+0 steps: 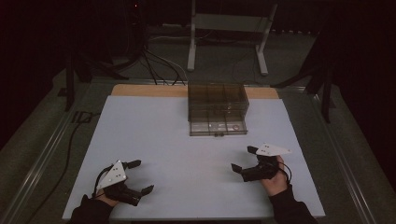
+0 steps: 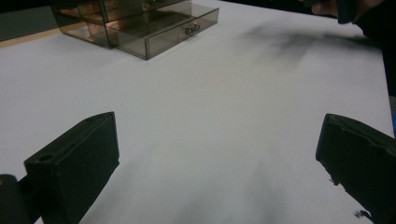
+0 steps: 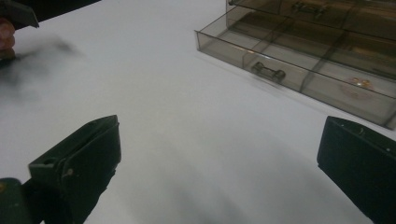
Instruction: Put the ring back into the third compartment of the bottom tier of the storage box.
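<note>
From above, the left gripper (image 1: 137,176) and right gripper (image 1: 243,158) rest wide apart-jawed on the white tabletop (image 1: 163,135), both empty, well short of the organizer (image 1: 217,108) at the far edge. The left gripper view shows bare tabletop between it and the organizer's pulled-out drawer (image 2: 168,32) (handle facing the person). The right gripper view has the drawer near, a small thing (image 3: 360,83) inside.

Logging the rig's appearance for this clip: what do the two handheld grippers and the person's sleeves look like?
Both are black two-jaw tools. The left gripper and the right gripper each carry a pale grey three-cornered plate with small dark dots on top, and a thin black cable loops from each body. The jaws are blocky matt black with small holes. Dark sleeves cover both forearms to the wrists.
</note>
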A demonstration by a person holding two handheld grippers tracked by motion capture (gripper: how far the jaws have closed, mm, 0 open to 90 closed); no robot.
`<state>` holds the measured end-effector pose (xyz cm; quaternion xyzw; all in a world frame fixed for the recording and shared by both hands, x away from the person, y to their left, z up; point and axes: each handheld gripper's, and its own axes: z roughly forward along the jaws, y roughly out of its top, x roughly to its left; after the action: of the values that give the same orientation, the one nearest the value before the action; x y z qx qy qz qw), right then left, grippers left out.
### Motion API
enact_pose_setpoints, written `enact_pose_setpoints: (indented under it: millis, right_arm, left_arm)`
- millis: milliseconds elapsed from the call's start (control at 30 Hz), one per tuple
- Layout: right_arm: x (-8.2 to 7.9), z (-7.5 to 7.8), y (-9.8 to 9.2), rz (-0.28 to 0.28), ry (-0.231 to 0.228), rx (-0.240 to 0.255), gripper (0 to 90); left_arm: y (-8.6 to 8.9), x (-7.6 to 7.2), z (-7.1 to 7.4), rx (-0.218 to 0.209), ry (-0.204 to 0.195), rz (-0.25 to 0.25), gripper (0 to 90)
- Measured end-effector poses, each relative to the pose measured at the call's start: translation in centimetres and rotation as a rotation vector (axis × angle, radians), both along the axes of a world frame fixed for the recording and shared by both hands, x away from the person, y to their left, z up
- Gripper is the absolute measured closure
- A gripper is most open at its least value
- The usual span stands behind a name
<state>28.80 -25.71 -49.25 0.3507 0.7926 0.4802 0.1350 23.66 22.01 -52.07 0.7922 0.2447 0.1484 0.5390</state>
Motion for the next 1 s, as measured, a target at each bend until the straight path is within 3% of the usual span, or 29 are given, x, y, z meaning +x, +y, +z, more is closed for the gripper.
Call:
enact_pose_setpoints:
  millis: [133,533,1000]
  right_arm:
    - [-0.7,-0.3,-0.7,-0.004,-0.001,0.016,0.0]
    - [-2.0,-1.0,-2.4,-0.046,-0.026,-0.016,0.0]
    - [-3.2,-1.5,-4.3,-0.087,0.007,-0.016,0.0]
  left_arm:
    - [-0.1,0.0,0.0,0.006,-0.002,-0.004,0.5]
    - [0.0,0.1,0.0,0.002,0.004,0.0,0.5]
    - [-0.1,0.0,-0.1,0.011,0.004,0.0,0.5]
